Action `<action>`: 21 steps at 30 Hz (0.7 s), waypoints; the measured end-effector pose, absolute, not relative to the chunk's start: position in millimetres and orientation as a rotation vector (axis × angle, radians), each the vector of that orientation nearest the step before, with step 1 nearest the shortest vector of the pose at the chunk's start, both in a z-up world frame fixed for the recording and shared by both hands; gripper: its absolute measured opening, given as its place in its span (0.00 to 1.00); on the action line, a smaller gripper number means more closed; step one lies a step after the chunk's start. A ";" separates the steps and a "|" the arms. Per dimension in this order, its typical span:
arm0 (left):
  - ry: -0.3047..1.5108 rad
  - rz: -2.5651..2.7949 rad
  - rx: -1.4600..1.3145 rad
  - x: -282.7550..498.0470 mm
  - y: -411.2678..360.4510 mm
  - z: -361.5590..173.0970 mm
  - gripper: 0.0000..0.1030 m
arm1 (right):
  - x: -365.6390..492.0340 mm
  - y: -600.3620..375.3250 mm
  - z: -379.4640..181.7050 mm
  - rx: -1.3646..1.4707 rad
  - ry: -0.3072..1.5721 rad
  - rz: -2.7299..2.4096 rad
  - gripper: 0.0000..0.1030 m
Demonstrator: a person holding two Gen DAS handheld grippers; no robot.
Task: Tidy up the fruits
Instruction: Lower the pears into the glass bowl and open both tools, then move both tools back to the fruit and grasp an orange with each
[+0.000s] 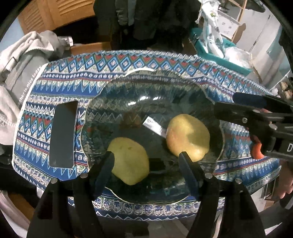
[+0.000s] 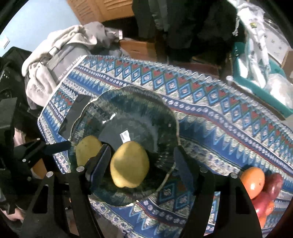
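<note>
In the dark scalloped glass dish point(image 1: 192, 86), 2 firm, smooth yellow fruits point(image 1: 131, 161) rest; your left gripper point(image 1: 146, 161) and right gripper point(image 2: 142, 159) fingers gape empty. Grip each fruit's widest middle.

Louvered wooden doors point(image 1: 60, 12) behind, pale blue wall point(image 2: 42, 16) beside.

Both views are dim and warm-tinted, with heavy fisheye bending and black vignette at the corners. Light falls from above toward twelve o'clock, leaving small white glints on the glass bowl point(image 1: 139, 95) and a bright patch on one yellow fruit point(image 2: 129, 163). The tongs cast dark shadows across the fruit. Detail is soft and smeared, worst toward the rims.
</note>
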State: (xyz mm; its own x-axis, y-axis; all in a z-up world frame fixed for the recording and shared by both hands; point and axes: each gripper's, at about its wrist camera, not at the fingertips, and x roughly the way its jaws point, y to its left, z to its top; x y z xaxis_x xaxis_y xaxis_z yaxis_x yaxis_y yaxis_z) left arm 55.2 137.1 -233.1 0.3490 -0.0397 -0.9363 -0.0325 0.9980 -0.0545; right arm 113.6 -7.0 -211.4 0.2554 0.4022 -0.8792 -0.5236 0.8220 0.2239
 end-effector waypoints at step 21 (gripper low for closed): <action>1.103 -0.162 -0.009 49.9 49.3 -175.9 0.77 | 77.1 -115.3 -153.1 -0.115 1.034 0.473 0.75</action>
